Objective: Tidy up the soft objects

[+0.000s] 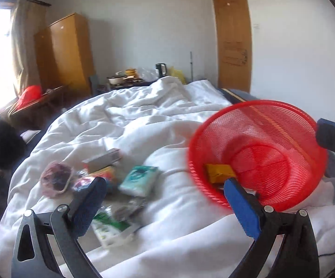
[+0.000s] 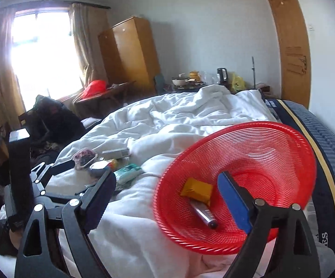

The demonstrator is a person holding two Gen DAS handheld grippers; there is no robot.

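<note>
Red mesh basket [image 2: 237, 185] sits tilted at lower right of both views, on the white duvet [image 2: 179, 120]; inside it a yellow packet [image 2: 196, 190] and a silver tube [image 2: 203, 214], touching each other; loose pile at lower left of the duvet: teal tissue pack [image 1: 139, 180], pink pouch [image 1: 56, 180], grey box [image 1: 102, 159], green-white packet [image 1: 111, 227]; left gripper [image 1: 165, 199] spread wide, nothing between fingers, right blue finger [image 1: 241, 206] overlapping the basket rim; right gripper [image 2: 167, 201] also released, its blue finger [image 2: 233, 202] in front of the basket bowl, contact unclear; wardrobe [image 2: 130, 53] and door [image 2: 290, 46] at the back.
</note>
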